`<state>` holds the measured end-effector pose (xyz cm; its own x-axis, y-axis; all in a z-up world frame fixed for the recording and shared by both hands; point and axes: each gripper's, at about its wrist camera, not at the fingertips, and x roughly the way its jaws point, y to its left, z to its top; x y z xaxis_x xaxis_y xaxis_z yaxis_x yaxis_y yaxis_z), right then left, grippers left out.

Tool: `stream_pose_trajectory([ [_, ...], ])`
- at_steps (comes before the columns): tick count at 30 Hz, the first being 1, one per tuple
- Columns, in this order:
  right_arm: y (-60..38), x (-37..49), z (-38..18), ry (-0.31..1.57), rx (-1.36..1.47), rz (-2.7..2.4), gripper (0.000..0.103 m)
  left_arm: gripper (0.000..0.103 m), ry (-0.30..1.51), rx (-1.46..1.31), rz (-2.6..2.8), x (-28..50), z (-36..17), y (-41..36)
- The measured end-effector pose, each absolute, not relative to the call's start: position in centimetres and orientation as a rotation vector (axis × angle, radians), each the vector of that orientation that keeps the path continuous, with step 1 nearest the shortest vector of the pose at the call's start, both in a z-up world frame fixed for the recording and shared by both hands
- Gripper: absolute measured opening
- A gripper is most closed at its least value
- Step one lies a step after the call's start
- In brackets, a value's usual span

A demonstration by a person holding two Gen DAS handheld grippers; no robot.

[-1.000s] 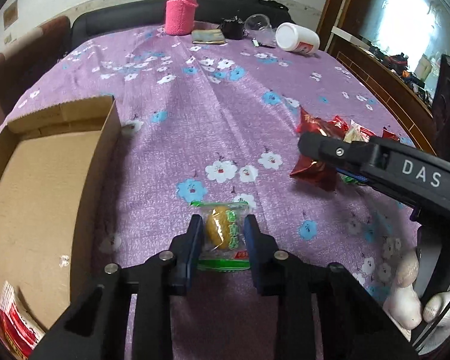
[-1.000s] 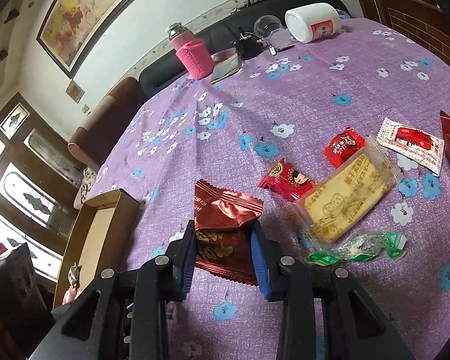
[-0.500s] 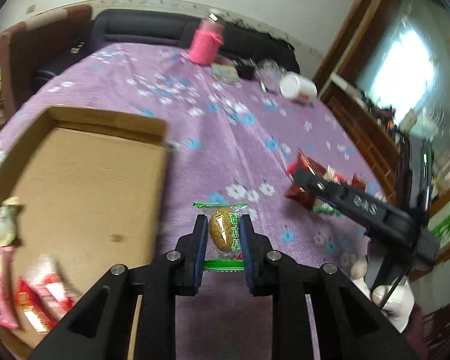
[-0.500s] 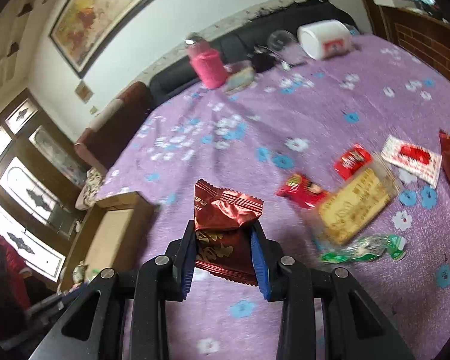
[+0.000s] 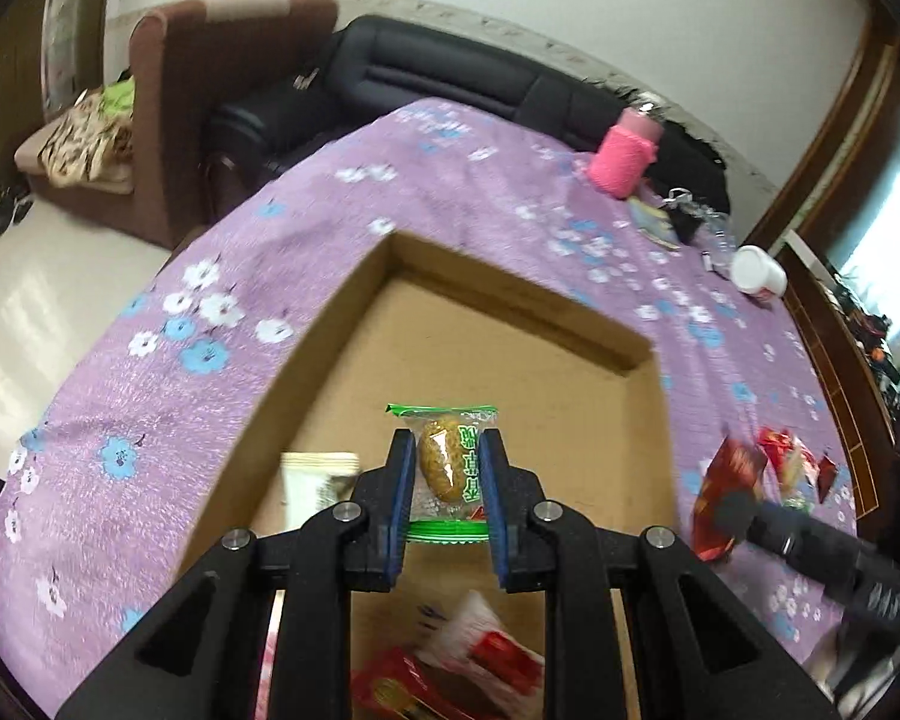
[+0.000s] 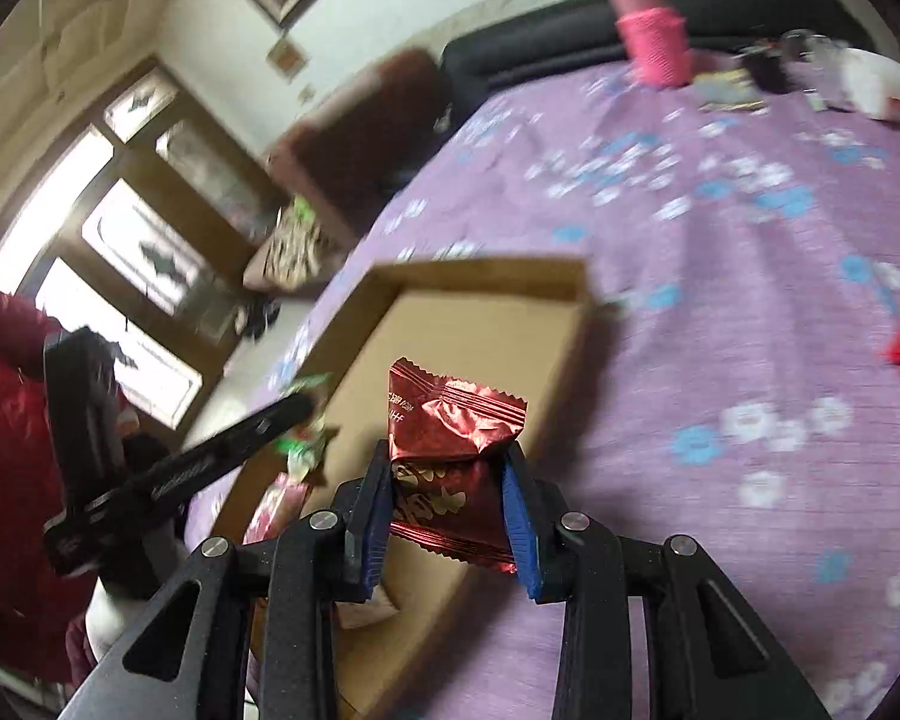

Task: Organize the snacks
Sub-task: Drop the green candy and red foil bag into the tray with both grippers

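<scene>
My left gripper (image 5: 445,468) is shut on a clear green-edged snack packet (image 5: 447,462) and holds it above the open cardboard box (image 5: 510,294). My right gripper (image 6: 447,462) is shut on a dark red foil snack bag (image 6: 450,426) above the right part of the same box (image 6: 480,273). The right gripper with its red bag also shows in the left wrist view (image 5: 729,501). The left gripper shows in the right wrist view (image 6: 297,411). Snack packets lie in the box: a white one (image 5: 318,474) and red ones (image 5: 480,654).
Loose red snack packets (image 5: 798,468) lie on the purple flowered tablecloth (image 5: 222,372) right of the box. A pink-sleeved bottle (image 5: 624,156), a white jar (image 5: 756,276) and small items stand at the far edge. A sofa and an armchair stand beyond the table.
Both grippers have swung left with their packets, from above the tablecloth to above the cardboard box. Both jaws have stayed shut.
</scene>
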<state>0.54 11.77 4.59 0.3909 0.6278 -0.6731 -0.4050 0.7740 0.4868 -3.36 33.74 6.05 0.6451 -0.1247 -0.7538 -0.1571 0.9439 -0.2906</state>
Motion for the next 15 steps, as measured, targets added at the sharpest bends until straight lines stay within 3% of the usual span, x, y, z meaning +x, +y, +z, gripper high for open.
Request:
stream_pose_trajectory([
  [9, 19.5, 1.4, 1.7, 1.045, 0.106, 0.674, 0.04, 0.023, 0.91, -0.388, 0.024, -1.9, 4.6, 35.3],
  [15, 20.5, 1.6, 0.9, 1.061, 0.119, 0.677, 0.045, 0.047, 0.886, -0.45, 0.018, -2.6, 5.2, 36.4],
])
